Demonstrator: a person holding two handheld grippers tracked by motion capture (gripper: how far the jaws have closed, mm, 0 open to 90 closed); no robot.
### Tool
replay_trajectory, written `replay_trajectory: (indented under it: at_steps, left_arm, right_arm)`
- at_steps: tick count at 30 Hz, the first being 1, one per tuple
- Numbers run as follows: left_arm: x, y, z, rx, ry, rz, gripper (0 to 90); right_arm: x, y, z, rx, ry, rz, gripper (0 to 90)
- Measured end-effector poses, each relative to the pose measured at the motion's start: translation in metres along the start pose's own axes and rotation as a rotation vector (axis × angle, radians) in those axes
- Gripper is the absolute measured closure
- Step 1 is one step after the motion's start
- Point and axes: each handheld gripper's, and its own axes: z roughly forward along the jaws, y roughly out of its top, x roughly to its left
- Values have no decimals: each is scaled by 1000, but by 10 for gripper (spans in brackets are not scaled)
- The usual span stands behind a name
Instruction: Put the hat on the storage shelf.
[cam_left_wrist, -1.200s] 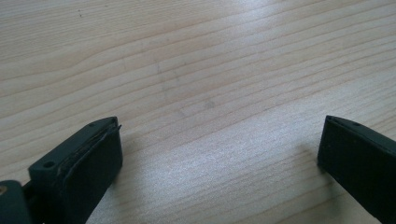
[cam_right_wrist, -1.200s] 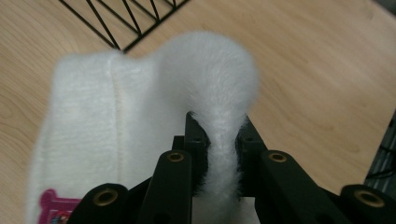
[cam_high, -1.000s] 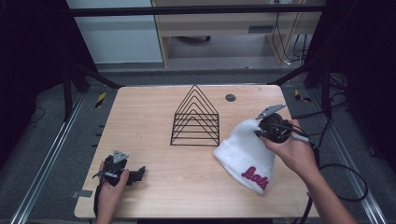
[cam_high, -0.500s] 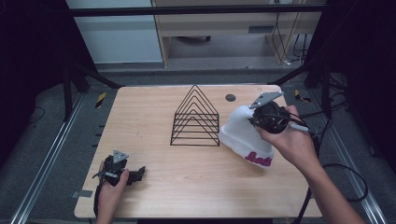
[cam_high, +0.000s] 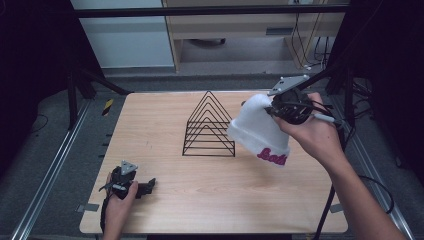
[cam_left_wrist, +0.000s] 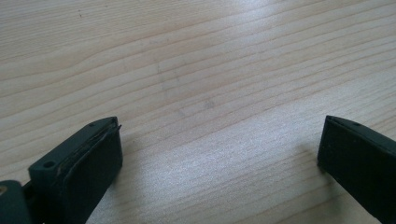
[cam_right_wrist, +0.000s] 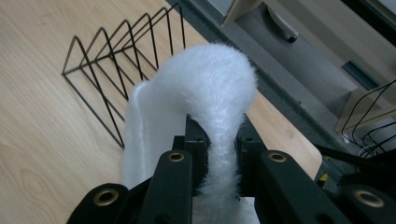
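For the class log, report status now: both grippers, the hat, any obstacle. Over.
Right gripper shut on white hat, lifted off the table. Left gripper open, resting low. Wire rack close beside the hat.

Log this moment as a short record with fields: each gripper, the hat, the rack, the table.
right gripper: shut on the fluffy fabric of the white hat, holding it lifted above the table
white hat: hangs from the jaws, pink lettering on its cuff, beside the right end of the wire rack
wire rack: black, triangular dividers, standing at mid-table, nothing in it
left gripper: open, low over bare wood at the near left edge, holding nothing
table: light wood
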Motion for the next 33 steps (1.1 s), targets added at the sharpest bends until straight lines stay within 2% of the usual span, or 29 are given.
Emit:
replay_trajectory:
  at_steps: [12, 17, 24, 33]
  left_arm:
    - [0, 0, 0, -3, 1, 0, 0]
    - [0, 0, 0, -2, 1, -1, 0]
    - [0, 0, 0, -2, 1, -1, 0]
    - [0, 0, 0, 0, 0, 0, 0]
  right_arm:
    - [-18, 38, -21, -73, -18, 7, 800]
    - [-21, 49, -26, -101, -22, 5, 800]
    - [-24, 62, -25, -124, -22, 2, 800]
    - [-29, 78, -24, -171, 1, 10, 800]
